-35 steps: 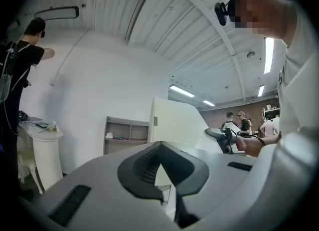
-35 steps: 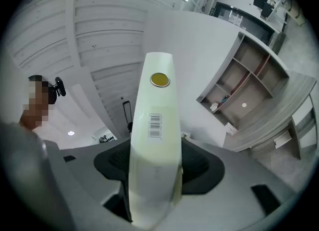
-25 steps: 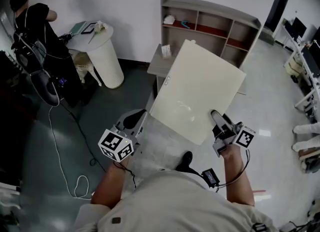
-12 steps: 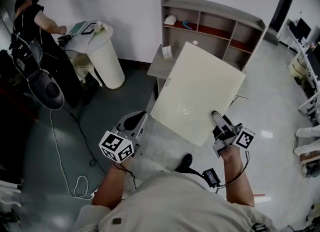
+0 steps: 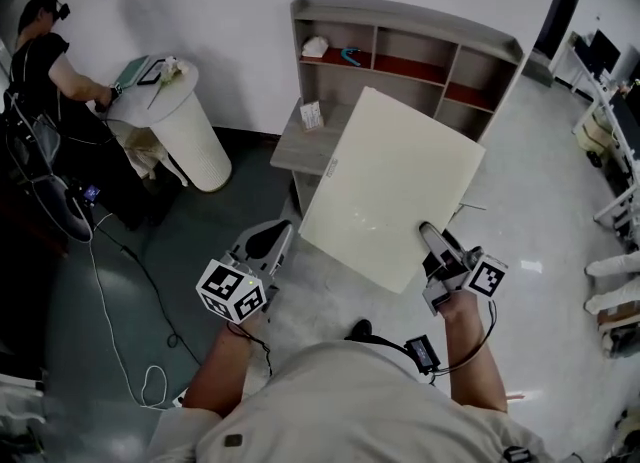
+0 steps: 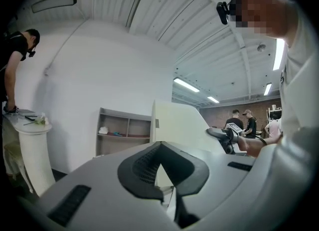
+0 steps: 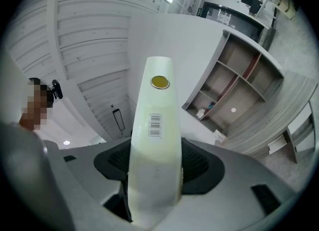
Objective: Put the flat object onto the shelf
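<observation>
A large cream flat board [image 5: 390,186] hangs tilted in front of the grey shelf unit [image 5: 400,51]. My right gripper [image 5: 432,241] is shut on the board's lower right edge. In the right gripper view the board [image 7: 154,125] stands edge-on between the jaws of the right gripper [image 7: 154,175], showing a barcode label and a round yellow sticker. My left gripper [image 5: 262,251] sits just off the board's lower left corner, apart from it. The left gripper [image 6: 162,167] has its pads together with nothing between them. Beyond it I see the board [image 6: 174,122] and the shelf [image 6: 124,135].
A low grey ledge [image 5: 300,146] carrying a small item juts from the shelf's left. A white round pedestal table [image 5: 185,126] stands at the left wall with a person [image 5: 50,71] beside it. A cable [image 5: 130,311] trails over the floor. Desks [image 5: 615,101] line the right.
The shelf and pedestal table have slid left in the head view. The person at the left has leaned toward the table. Board and both grippers keep their places.
</observation>
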{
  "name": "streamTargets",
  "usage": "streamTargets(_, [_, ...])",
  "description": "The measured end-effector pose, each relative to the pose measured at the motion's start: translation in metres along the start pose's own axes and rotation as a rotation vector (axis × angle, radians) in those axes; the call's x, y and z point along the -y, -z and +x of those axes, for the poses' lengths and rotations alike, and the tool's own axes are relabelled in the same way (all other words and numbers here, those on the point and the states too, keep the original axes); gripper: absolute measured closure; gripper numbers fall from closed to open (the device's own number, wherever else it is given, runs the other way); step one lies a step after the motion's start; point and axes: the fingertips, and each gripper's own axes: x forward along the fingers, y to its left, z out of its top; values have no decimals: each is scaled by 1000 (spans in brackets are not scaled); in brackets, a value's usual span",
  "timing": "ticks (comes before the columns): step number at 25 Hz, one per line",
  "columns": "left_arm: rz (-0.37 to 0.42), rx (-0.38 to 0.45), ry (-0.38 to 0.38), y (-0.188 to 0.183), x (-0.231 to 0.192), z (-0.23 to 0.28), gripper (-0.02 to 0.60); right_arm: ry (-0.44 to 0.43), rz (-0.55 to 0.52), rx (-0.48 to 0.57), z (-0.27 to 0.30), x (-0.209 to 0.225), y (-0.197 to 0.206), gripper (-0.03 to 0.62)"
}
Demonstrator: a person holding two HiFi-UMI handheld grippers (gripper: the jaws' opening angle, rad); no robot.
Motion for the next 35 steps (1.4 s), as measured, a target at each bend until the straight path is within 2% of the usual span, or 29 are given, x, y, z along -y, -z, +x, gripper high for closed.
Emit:
streamTargets(9, [-25, -4, 14, 5, 14, 98, 566, 30, -7, -5, -19, 65, -66, 306])
streamTargets(18, [-26, -14, 19, 8, -5, 143, 566, 32, 13, -3, 0, 105, -87, 306])
streamTargets(29, [-76, 8, 49, -3, -105, 207, 566, 52, 6, 8, 89, 156, -113, 307])
streamTargets(35, [-62, 12, 57, -19, -179, 223, 567, 66, -16, 20, 164, 168, -123, 307])
